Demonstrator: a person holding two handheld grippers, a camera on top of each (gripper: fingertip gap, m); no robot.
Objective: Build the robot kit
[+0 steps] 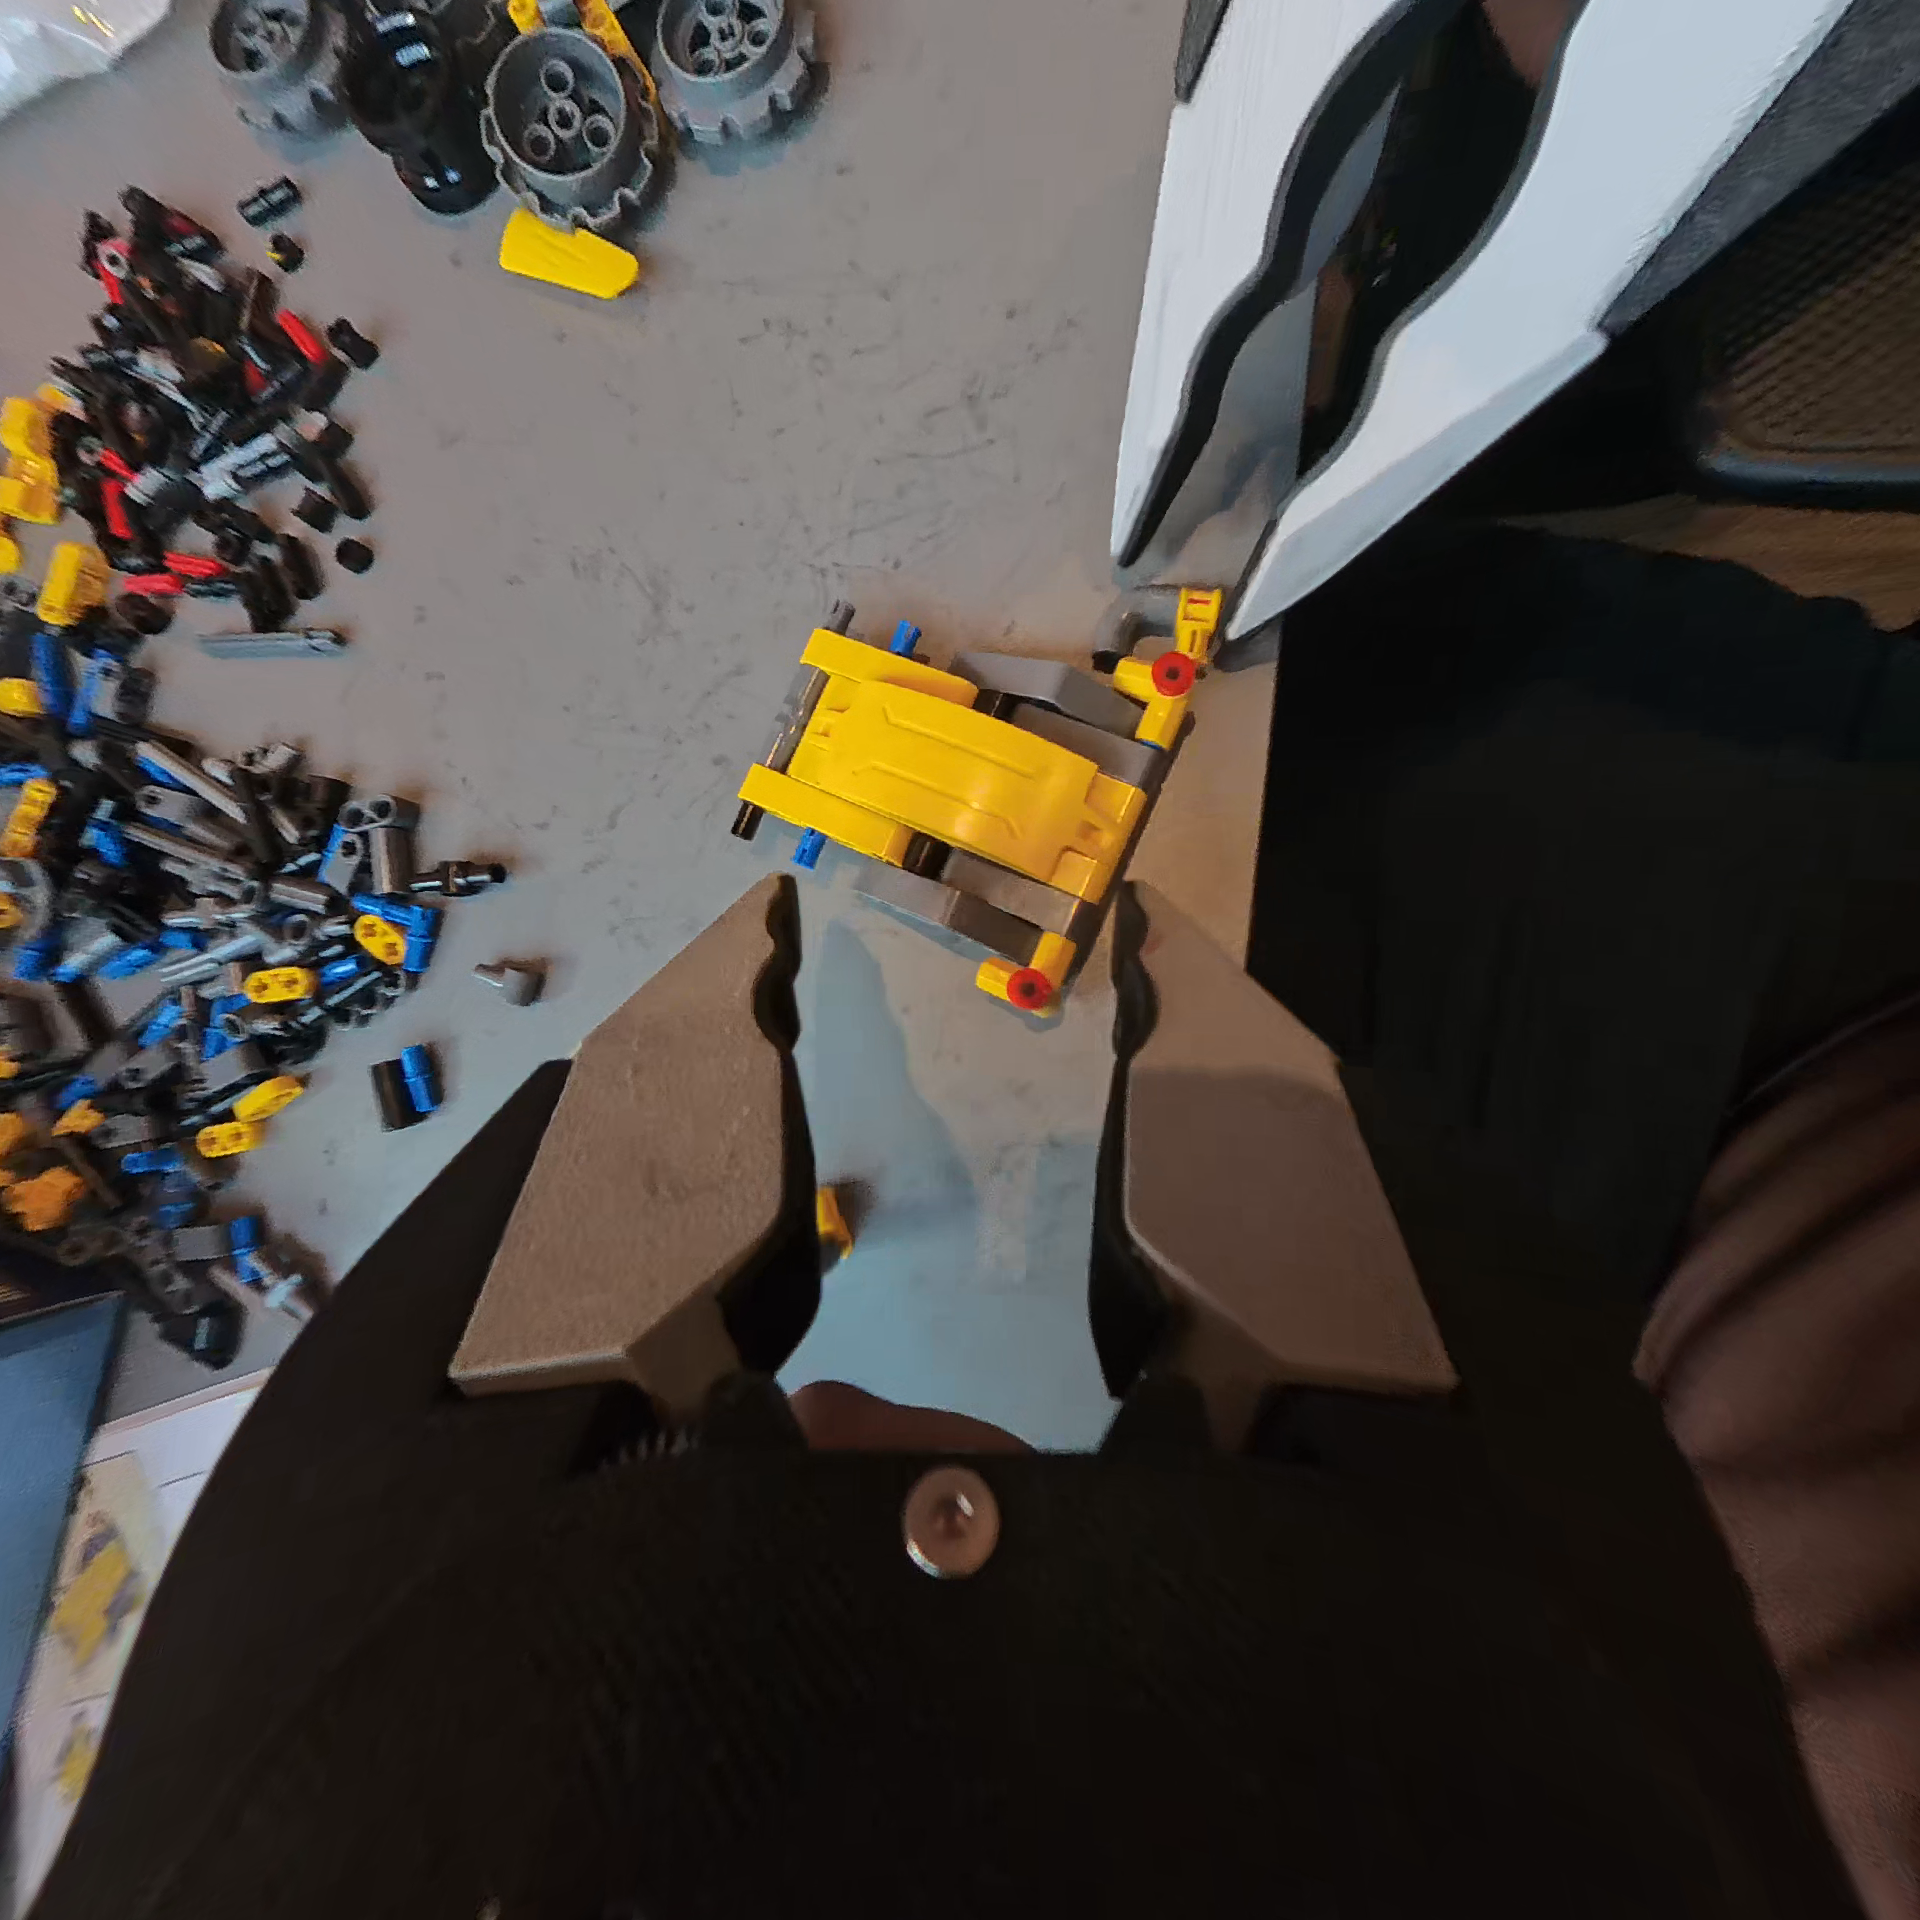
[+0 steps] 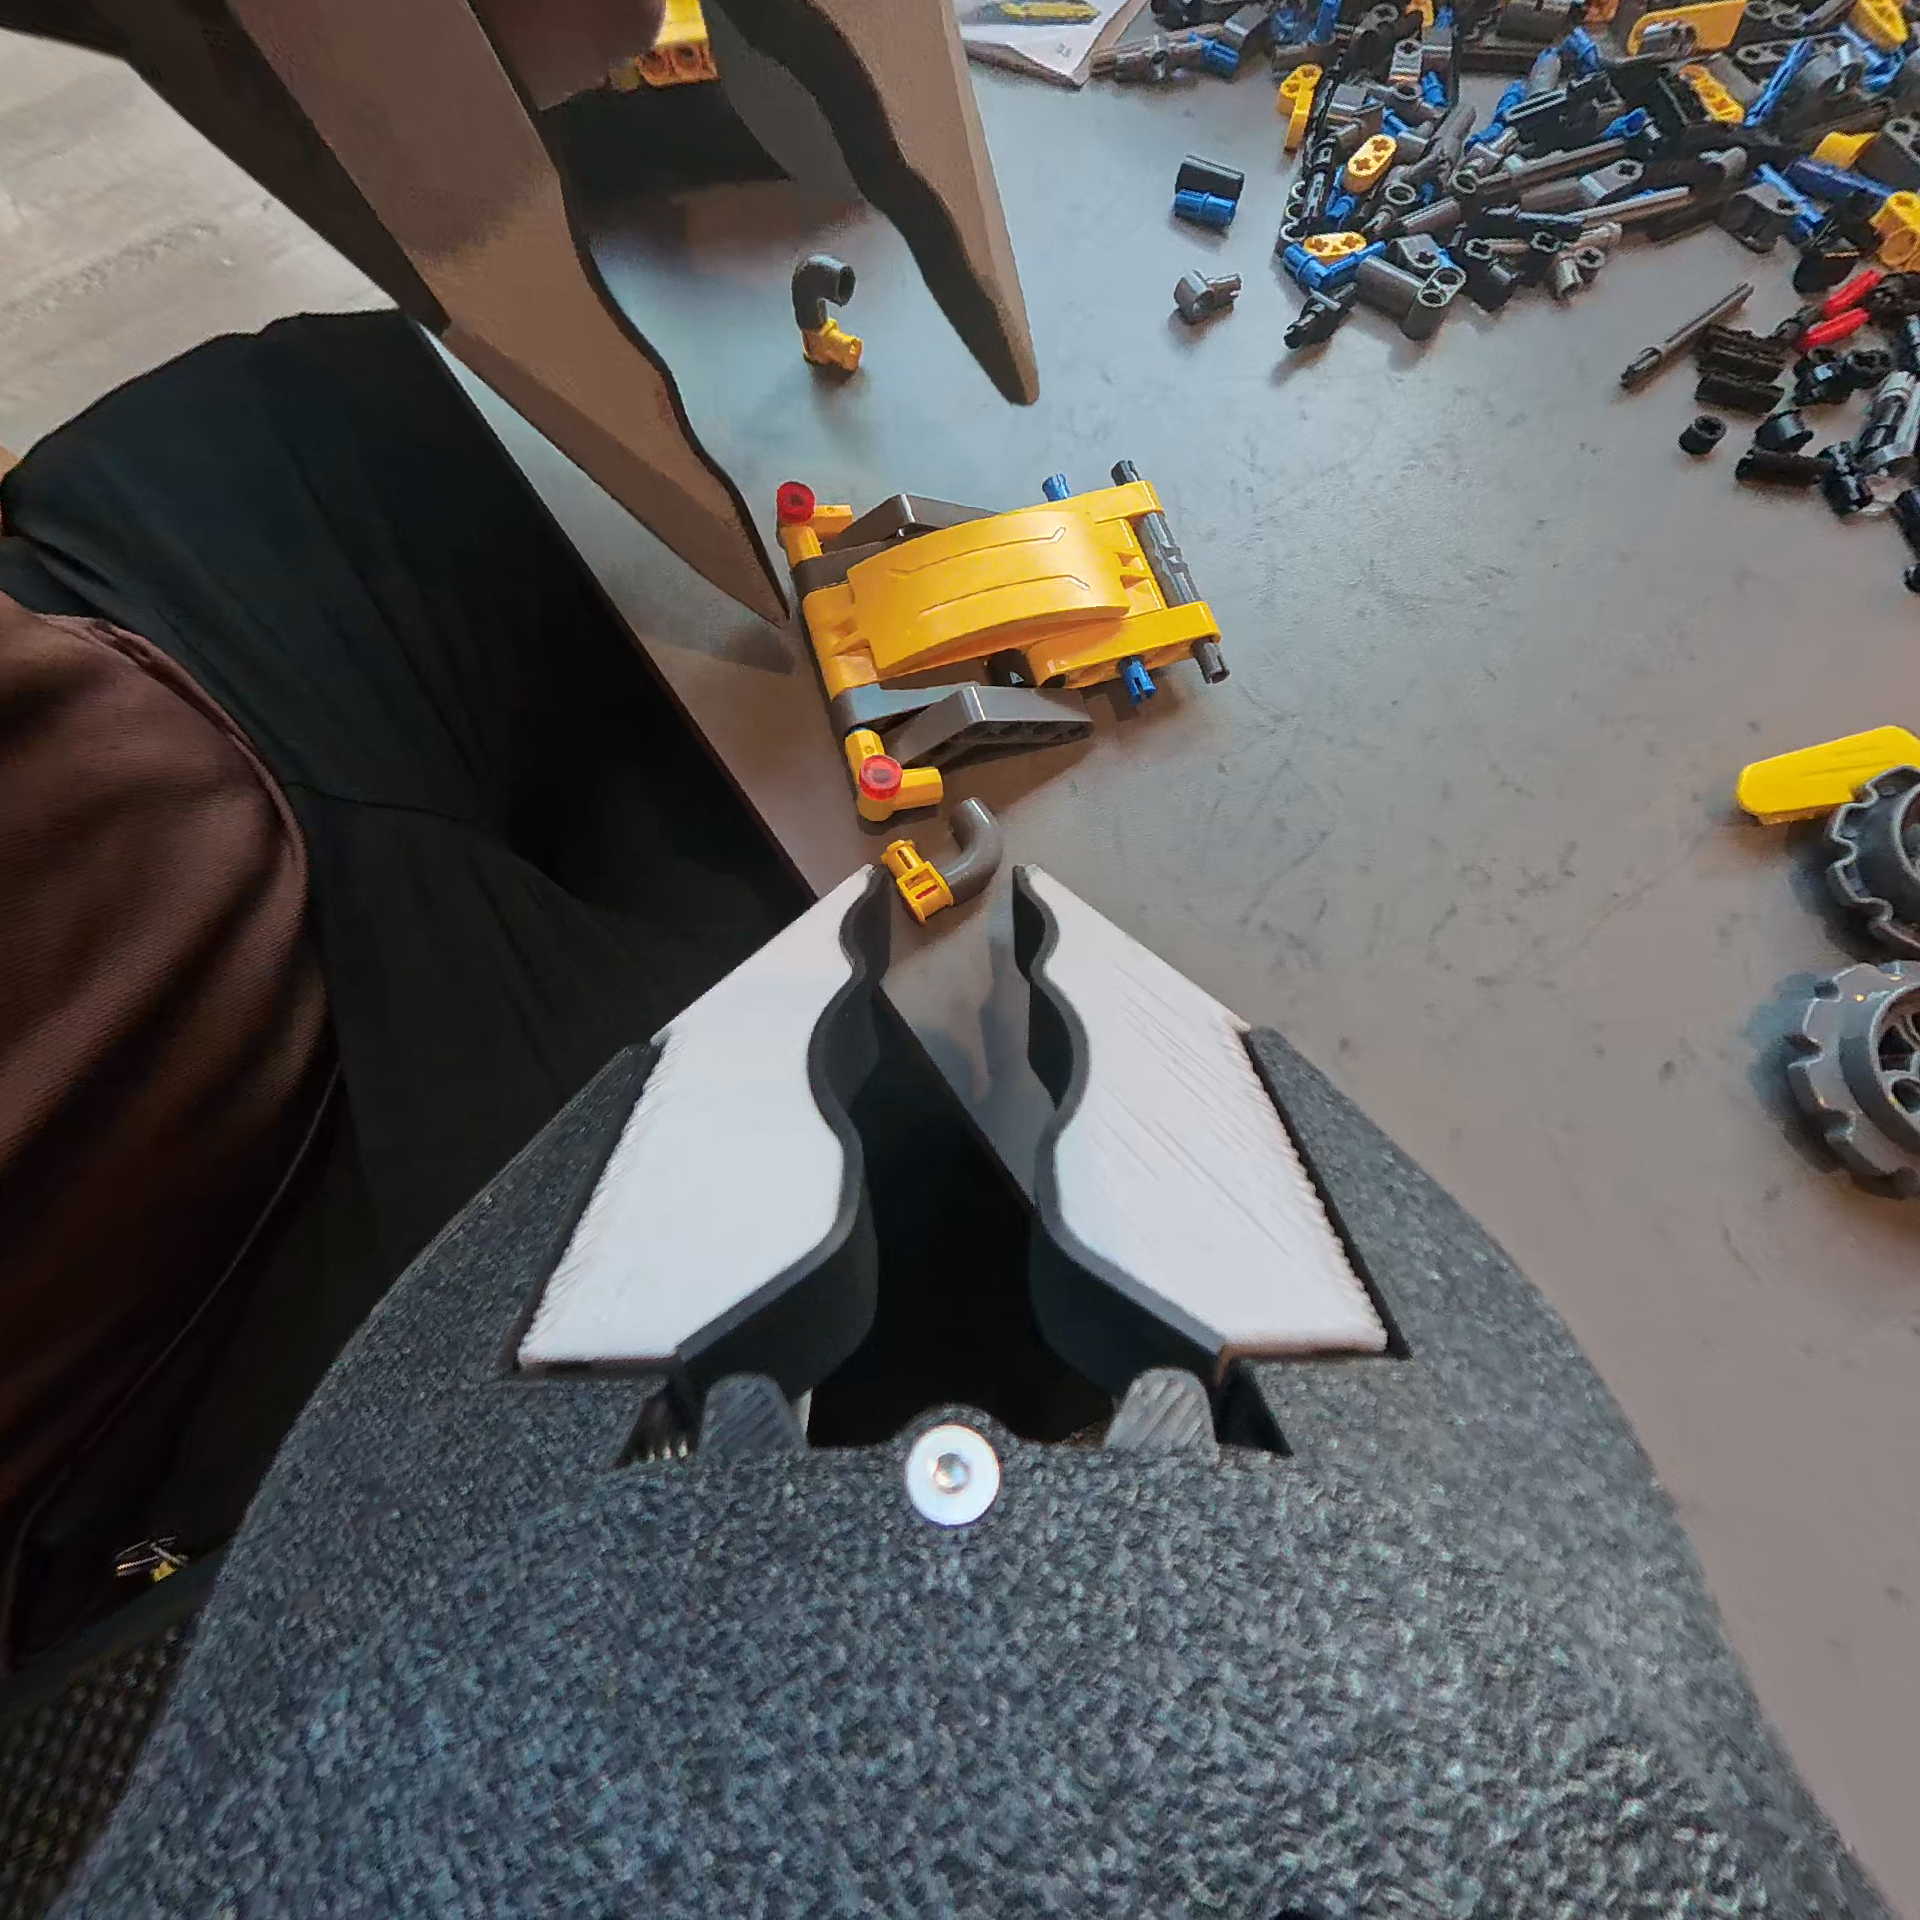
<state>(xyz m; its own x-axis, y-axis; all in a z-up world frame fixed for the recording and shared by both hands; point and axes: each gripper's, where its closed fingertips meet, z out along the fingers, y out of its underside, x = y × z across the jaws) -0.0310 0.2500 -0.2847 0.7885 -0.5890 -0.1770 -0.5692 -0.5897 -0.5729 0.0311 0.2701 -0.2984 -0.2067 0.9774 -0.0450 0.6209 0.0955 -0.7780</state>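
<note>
- The left gripper [image 1: 951,914] has brown fingers, and they are wide apart with nothing between them
- It hangs over the grey table [image 1: 665,499], close to the near edge, where a person in dark clothes [image 1: 1558,935] sits
- Its tips are just beside a small yellow toy car body [image 1: 935,779], which lies flat on the table near that edge
- The car body has grey bars on its sides and a red knob [image 1: 1172,673] at each back corner
- The right gripper [image 2: 948,878] has white fingers with a small gap between them, and they hold nothing
- Just in front of its tips lies a little grey bent tube with a yellow end [image 2: 940,857], right by the table edge and close to the car body
- Another bent tube with a yellow end [image 2: 826,312] lies on the other side of the car body, between the brown fingers
- A big pile of small black, blue, yellow and red pieces [image 1: 177,727] is spread farther in on the table
- Grey toy wheels [image 1: 561,125] and a loose yellow flap [image 1: 566,260] lie well away from the car body
- A paper booklet [image 1: 94,1579] lies beside the pile, by the near edge
</note>
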